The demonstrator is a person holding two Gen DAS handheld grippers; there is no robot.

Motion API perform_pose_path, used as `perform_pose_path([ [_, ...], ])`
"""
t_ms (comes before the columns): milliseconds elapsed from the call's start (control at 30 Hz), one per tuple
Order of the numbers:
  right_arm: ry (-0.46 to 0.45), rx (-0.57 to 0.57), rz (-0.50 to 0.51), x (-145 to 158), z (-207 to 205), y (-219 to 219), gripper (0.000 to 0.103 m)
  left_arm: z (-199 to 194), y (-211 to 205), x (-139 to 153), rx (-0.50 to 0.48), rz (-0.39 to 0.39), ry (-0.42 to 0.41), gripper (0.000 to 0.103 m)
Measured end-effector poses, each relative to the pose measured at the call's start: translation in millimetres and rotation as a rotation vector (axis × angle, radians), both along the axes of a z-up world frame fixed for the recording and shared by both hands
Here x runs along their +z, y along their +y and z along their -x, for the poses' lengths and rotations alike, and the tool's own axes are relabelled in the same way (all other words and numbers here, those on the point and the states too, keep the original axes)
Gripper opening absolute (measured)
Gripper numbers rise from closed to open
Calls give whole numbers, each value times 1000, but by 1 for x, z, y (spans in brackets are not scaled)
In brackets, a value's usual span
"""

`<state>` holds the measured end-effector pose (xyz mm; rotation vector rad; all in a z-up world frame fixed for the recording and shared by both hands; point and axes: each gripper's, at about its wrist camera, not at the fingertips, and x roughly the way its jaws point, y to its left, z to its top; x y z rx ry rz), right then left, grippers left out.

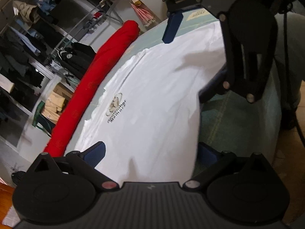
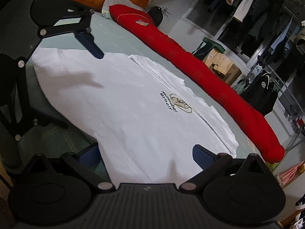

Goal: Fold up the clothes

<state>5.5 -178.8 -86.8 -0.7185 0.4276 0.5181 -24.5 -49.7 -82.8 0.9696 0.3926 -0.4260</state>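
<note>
- My left hand-held gripper (image 1: 150,152) has its jaws wide, one blue pad over the white shirt (image 1: 152,95) and the other just past the shirt's near edge; it grips nothing.
- My right hand-held gripper (image 2: 145,155) is also spread wide and holds nothing, with one pad on either side of a tongue of the shirt's near edge.
- The shirt lies flat on the bed (image 2: 118,36), print up, with a fold of cloth bunched along its far side, toward the red bolster (image 2: 209,72).
- Taking the shirt as the mark: the bolster runs along its far side, near but apart; both hand-held grippers sit at its near edge, one toward each end.
- Risk, as I judge it: if I close on only the top layer, the lower layer stays behind and the fold comes out crooked.
- If one hand-held gripper closes past the edge, it catches the bed cover instead.
- Uneven lifting would drag the bunched far side into worse wrinkles.
</note>
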Motion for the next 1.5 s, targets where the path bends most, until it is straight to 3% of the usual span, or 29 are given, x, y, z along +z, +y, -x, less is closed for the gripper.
perform_pose_path([
  [300, 11, 66, 36, -7, 9, 11, 103, -10, -1, 13, 20, 35, -33, 101],
  [500, -137, 43, 141, -22, 11, 29, 103, -5, 1, 10, 10, 26, -21, 101],
  [600, -196, 27, 195, -28, 11, 28, 103, -8, -3, 4, -1, -3, -20, 101],
  [767, -202, 9, 154, -19, 6, 26, 103, -21, -22, -7, -43, -44, -53, 101],
  [933, -184, 5, 172, -27, -2, 19, 103, -32, -23, -13, -2, -57, -76, 101],
  [1133, -222, -85, 240, -40, -5, -17, 103, -27, 5, -18, 60, -138, -112, 101],
  [1267, -203, -128, 221, -39, -12, -30, 103, -31, 7, -19, 90, -143, -106, 101],
  [1500, -280, -54, 291, -49, -7, 2, 103, -32, -16, -26, -11, -210, -150, 101],
])
